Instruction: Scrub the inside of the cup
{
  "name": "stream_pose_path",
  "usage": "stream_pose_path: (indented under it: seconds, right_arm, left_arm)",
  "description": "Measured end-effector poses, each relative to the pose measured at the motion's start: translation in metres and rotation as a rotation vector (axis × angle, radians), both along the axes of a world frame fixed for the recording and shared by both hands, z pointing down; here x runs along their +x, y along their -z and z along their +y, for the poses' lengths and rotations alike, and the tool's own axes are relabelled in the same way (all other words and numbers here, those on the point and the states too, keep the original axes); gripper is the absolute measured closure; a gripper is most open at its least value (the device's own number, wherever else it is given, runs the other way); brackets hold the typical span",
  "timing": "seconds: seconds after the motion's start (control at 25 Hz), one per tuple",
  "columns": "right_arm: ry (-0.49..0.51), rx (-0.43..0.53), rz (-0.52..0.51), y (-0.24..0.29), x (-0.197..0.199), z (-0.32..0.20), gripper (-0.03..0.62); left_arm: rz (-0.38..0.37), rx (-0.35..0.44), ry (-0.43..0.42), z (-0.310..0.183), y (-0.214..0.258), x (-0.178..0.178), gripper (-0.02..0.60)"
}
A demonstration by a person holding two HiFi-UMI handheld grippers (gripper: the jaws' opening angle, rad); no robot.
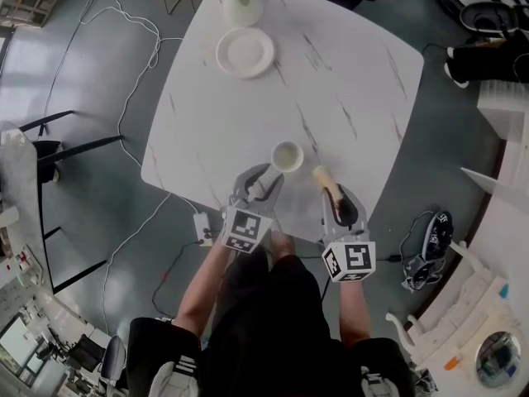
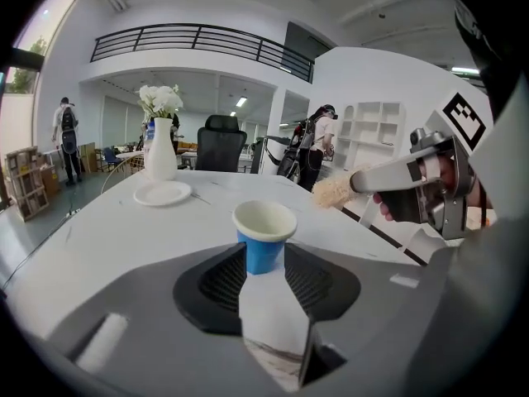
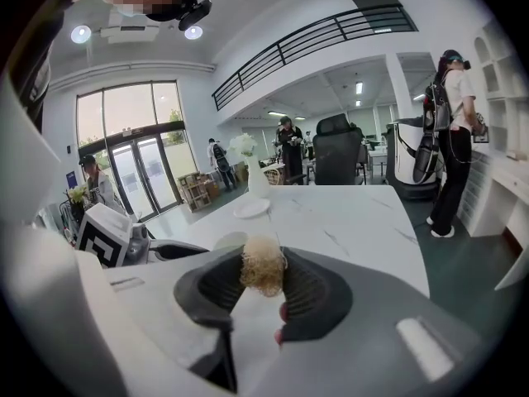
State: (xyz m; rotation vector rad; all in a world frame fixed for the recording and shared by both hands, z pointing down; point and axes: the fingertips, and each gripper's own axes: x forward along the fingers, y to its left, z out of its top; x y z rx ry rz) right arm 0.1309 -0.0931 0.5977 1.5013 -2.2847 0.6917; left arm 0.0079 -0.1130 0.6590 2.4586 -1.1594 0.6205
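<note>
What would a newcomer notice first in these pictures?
A blue cup with a white inside stands on the marble table near its front edge, just ahead of the parted jaws of the left gripper. Beside it, the right gripper pinches a tan scrubber. A white plate and a flower vase sit at the far edge.

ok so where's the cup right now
In the head view the cup stands upright on the white table near the person's edge, just ahead of the left gripper, with the brush to its right.
</note>
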Motion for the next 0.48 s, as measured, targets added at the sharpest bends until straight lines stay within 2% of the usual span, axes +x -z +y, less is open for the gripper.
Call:
stream_pose_path:
  seconds: [0.2,0.48]
  right_arm:
    - [-0.019,-0.012,0.004,-0.004,0.011,0.002,0.48]
    - [-0.029,-0.032,0.008,-0.013,0.017,0.0,0.48]
  left_arm:
    - [-0.008,-0.01,-0.025,-0.006,-0.009,0.01,0.371]
    - [0.005,-0.003,-0.02,-0.019,-0.02,0.018,0.212]
